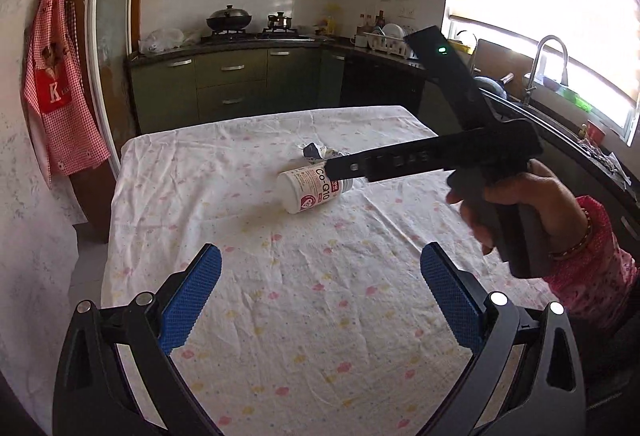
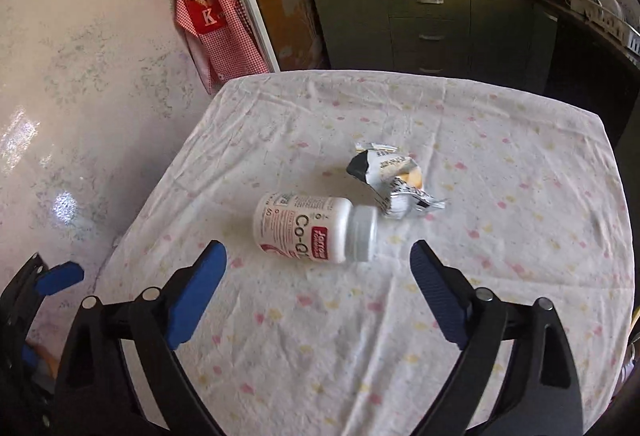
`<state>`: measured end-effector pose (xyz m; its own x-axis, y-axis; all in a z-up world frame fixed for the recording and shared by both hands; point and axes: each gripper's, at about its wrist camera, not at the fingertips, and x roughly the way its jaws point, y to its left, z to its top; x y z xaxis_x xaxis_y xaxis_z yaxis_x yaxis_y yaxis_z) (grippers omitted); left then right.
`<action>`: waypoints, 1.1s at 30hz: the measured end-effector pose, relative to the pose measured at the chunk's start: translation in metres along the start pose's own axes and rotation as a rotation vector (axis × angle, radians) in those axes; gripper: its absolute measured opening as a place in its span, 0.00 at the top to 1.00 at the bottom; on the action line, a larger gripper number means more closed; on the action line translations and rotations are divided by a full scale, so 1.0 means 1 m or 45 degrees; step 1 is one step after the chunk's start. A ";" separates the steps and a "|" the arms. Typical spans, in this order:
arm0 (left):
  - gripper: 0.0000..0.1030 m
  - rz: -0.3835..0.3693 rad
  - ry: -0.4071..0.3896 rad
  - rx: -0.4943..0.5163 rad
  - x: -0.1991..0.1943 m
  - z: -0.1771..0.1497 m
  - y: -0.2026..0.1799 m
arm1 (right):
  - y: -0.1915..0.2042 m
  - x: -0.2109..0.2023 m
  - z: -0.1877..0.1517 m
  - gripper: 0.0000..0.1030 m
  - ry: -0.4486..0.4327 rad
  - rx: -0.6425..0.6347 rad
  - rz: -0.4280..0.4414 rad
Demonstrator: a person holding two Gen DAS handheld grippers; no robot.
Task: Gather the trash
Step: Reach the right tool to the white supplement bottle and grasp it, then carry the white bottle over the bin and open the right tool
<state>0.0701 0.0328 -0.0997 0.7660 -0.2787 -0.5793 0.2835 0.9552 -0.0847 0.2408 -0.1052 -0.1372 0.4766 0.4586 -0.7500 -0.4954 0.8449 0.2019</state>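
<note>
A white bottle [image 2: 310, 232] reading "Co-Q10" is lying on its side mid-table on the flowered cloth [image 2: 480, 276], a crumpled wrapper [image 2: 394, 179] just beside its cap (contents hidden). The right gripper [image 2: 318, 268] and left gripper [image 1: 320, 272] are hovering with jaws spread wide, gripping nothing.

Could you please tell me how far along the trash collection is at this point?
Nothing looks collected yet. The white bottle lies on its side on the tablecloth, the crumpled wrapper just behind it. Both the right claw and left claw are open and empty. Both items remain to pick up.
</note>
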 end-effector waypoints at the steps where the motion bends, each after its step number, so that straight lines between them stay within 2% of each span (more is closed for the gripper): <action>1: 0.05 -0.006 -0.004 0.006 -0.001 -0.001 0.000 | 0.004 0.009 0.000 0.13 0.011 0.003 -0.022; 6: 0.05 -0.032 -0.038 0.030 -0.009 -0.008 0.004 | 0.013 0.034 0.000 0.13 0.020 0.006 -0.132; 16: 0.05 -0.074 -0.044 -0.023 -0.007 -0.021 0.023 | 0.022 0.059 0.000 0.13 0.027 -0.015 -0.237; 18: 0.05 -0.074 -0.041 -0.034 -0.005 -0.023 0.025 | 0.020 0.060 0.000 0.21 0.020 -0.012 -0.244; 20: 0.05 -0.069 -0.037 -0.039 -0.004 -0.025 0.025 | 0.017 0.058 -0.001 0.21 0.012 0.008 -0.237; 27: 0.05 -0.080 -0.025 -0.021 0.000 -0.026 0.016 | 0.011 0.015 -0.009 0.21 -0.057 0.048 -0.130; 33: 0.05 -0.103 -0.020 -0.003 0.005 -0.023 0.002 | -0.008 -0.044 -0.035 0.21 -0.164 0.092 -0.145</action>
<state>0.0614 0.0354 -0.1211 0.7496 -0.3563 -0.5578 0.3432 0.9298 -0.1327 0.1980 -0.1416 -0.1276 0.6180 0.3864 -0.6846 -0.3818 0.9088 0.1683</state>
